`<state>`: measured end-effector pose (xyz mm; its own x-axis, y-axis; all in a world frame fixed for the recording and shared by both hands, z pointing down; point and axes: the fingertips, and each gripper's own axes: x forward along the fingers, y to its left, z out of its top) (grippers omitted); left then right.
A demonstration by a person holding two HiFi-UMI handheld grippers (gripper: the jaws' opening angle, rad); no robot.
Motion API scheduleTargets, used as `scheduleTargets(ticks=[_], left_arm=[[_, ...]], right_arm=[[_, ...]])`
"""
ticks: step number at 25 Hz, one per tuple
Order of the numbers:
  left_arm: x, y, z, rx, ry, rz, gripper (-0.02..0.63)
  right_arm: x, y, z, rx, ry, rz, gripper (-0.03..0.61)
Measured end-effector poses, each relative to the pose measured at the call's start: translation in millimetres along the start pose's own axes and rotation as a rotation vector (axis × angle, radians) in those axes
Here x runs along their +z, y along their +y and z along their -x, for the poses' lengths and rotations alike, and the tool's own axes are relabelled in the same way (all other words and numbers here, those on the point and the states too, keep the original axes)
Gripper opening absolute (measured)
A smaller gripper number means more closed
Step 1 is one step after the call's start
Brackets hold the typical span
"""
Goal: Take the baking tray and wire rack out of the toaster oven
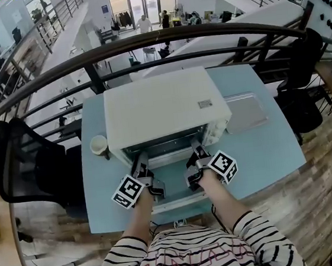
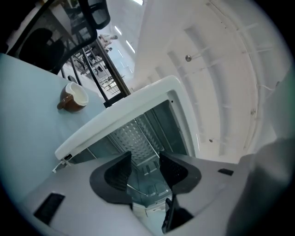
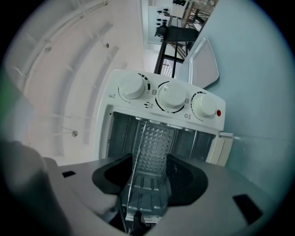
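A white toaster oven [image 1: 163, 109] is shown from above on a pale blue worktop [image 1: 264, 154], with its door [image 1: 173, 185] folded down towards the person. A flat metal baking tray [image 1: 244, 113] lies on the worktop just beside the oven's right side, so that half of the task is judged done. The wire rack [image 3: 132, 177] is not yet out; only thin rods of it can be made out at the oven's mouth. The left gripper [image 1: 141, 159] and right gripper [image 1: 198, 152] are held level at the opening. Both have their jaws spread, with a rod passing between them but not pinched. Gripping the rack and drawing it out is what remains.
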<state>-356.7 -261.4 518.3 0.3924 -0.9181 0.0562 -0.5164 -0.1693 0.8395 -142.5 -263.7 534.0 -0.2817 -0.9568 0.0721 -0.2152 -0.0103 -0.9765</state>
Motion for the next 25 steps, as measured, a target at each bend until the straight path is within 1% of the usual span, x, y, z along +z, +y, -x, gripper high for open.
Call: scheduleTargets(ticks=[4,8,12,16,21,23,25], left_arm=[[5.5,4.8,-7.2,-0.007,-0.032,0.073,0.183],[12.3,11.3,-14.0,-0.013,-0.074,0.165,0.187],[25.3,13.1,-20.8,-0.027,-0.113,0.217,0.189],[29.4,20.7,-31.8,-0.024,-0.126,0.268,0.189],[38.1,25.4,-44.4,-0.034,-0.166,0.338,0.186],[39.4,28.1,-47.5,-0.036,-0.192,0.374,0.171],[40.3,28.7,-48.7,-0.042,-0.212,0.392,0.147]], right_arm=[[6.3,-5.0,-8.8,-0.002,-0.026,-0.048,0.247],[14.7,-5.6,-18.5,0.010,-0.052,-0.089,0.247],[15.3,5.3,-34.2,0.037,-0.042,-0.094,0.232],[20.0,7.0,-48.9,0.046,-0.053,-0.108,0.201],[20.6,11.6,-66.6,0.060,-0.039,-0.101,0.190],[20.4,10.2,-70.8,0.057,-0.036,-0.099,0.190],[19.9,8.5,-72.5,0.055,-0.036,-0.096,0.185]])
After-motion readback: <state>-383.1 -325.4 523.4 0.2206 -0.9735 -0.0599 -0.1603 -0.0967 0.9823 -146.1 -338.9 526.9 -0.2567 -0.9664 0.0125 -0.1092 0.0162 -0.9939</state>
